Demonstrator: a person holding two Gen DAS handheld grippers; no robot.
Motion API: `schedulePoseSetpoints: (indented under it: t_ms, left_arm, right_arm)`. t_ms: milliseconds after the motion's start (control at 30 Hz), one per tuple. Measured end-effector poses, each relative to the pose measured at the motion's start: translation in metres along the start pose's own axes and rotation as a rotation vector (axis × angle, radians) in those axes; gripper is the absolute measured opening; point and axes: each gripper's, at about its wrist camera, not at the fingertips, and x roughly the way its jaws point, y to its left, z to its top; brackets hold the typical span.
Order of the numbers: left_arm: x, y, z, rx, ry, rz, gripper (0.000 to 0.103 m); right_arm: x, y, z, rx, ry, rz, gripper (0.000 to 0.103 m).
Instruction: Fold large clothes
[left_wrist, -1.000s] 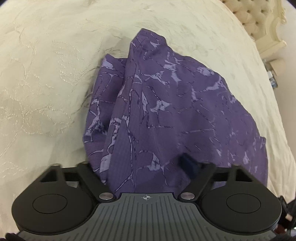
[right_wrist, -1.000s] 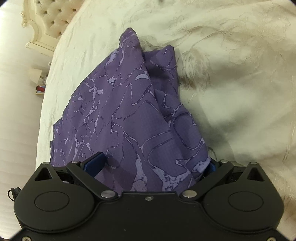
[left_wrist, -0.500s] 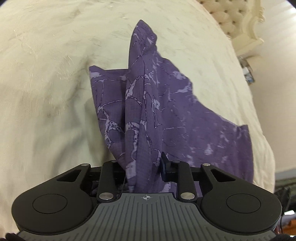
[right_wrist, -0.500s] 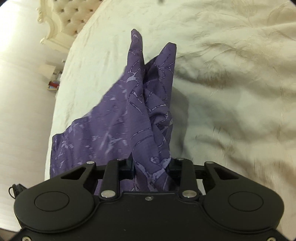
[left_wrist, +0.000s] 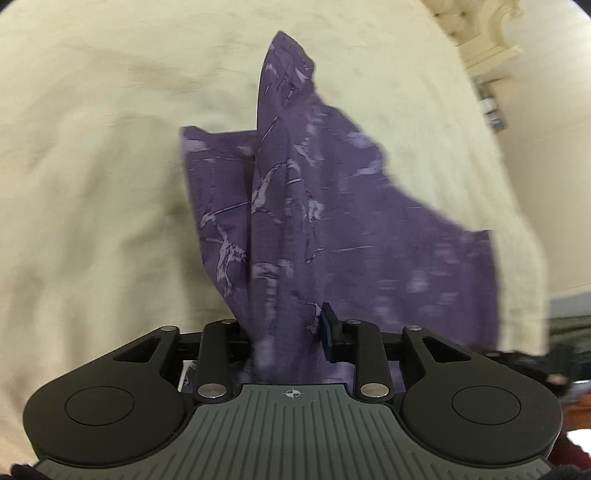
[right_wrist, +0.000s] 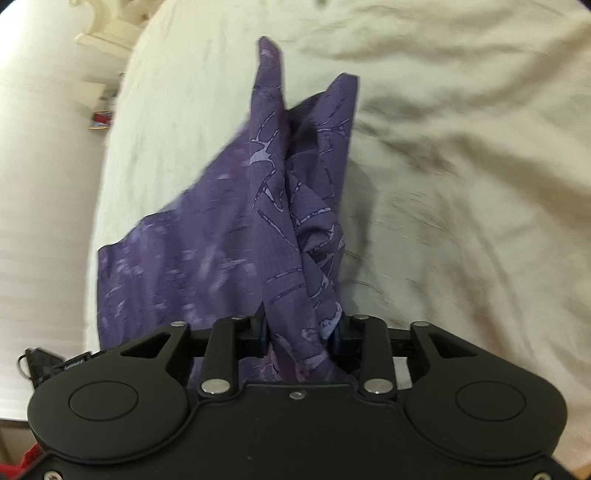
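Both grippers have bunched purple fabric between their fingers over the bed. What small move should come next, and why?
Probably spread the two hands apart. The left gripper and right gripper each pinch a gathered bunch of the purple garment, which hangs creased and doubled toward the cream bedspread; it needs tensioning flat before any fold.

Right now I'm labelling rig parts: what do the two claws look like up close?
The left claw has a black body with round side discs, silver pivot pins, a ribbed grey centre plate bearing a small crosshair mark, and dark blue pads. The right claw has the same black linkage and silver pins, but a plain black centre plate.
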Motion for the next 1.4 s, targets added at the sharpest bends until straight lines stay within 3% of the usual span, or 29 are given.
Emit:
schedulePoseSetpoints:
  t_ms: [67, 133, 200, 333, 433, 500, 667, 800, 967, 1200, 1400]
  left_arm:
    - [0.010, 0.006, -0.001, 0.022, -0.021, 0.093, 0.039]
    - [0.017, 0.006, 0.000, 0.018, -0.039, 0.129, 0.041]
    - [0.018, 0.003, 0.002, 0.020, -0.059, 0.145, 0.042]
    - [0.009, -0.004, -0.006, 0.044, -0.114, 0.167, 0.044]
    - [-0.007, -0.009, -0.018, 0.027, -0.168, 0.155, 0.058]
    - [-0.016, -0.015, -0.022, 0.017, -0.223, 0.160, 0.080]
    - [-0.029, -0.049, -0.024, 0.119, -0.324, 0.171, 0.081]
    - [-0.019, -0.084, -0.017, 0.189, -0.324, 0.097, 0.082]
    - [0.021, -0.128, -0.013, 0.205, -0.299, 0.046, 0.083]
    - [0.068, -0.169, -0.012, 0.203, -0.272, 0.081, 0.083]
    - [0.105, -0.169, 0.000, 0.164, -0.246, 0.150, 0.082]
  right_arm:
    - [0.002, -0.006, -0.001, -0.006, -0.036, -0.112, 0.065]
    - [0.006, -0.012, -0.002, 0.000, -0.061, -0.207, 0.070]
    - [0.006, -0.016, -0.006, 0.007, -0.087, -0.231, 0.077]
    - [0.002, -0.007, -0.015, -0.038, -0.144, -0.281, 0.082]
    - [-0.006, -0.004, -0.025, -0.068, -0.202, -0.265, 0.091]
    - [-0.010, 0.001, -0.026, -0.083, -0.247, -0.262, 0.098]
    - [-0.011, 0.014, -0.025, -0.111, -0.291, -0.249, 0.102]
    - [-0.001, 0.010, -0.018, -0.128, -0.263, -0.222, 0.103]
    - [0.016, -0.002, -0.002, -0.149, -0.186, -0.211, 0.103]
    - [0.035, -0.026, 0.021, -0.159, -0.042, -0.130, 0.103]
    - [0.045, -0.043, 0.038, -0.085, -0.002, 0.032, 0.103]
